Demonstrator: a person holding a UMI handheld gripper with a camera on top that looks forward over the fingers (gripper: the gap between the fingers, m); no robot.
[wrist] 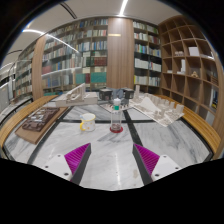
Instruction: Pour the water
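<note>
Two purple-padded fingers of the gripper (112,158) stand wide apart over the pale marbled table (110,170), holding nothing and touching nothing. Well to the left lies a flat brown tray (38,122). Nearer the middle, beyond the fingers, stands a small cream-coloured cup (88,121). Just right of it stands a clear plastic bottle with a red cap (116,115), upright. Farther right lie pale wooden blocks (158,108). Bookshelves (90,50) line the back wall.
</note>
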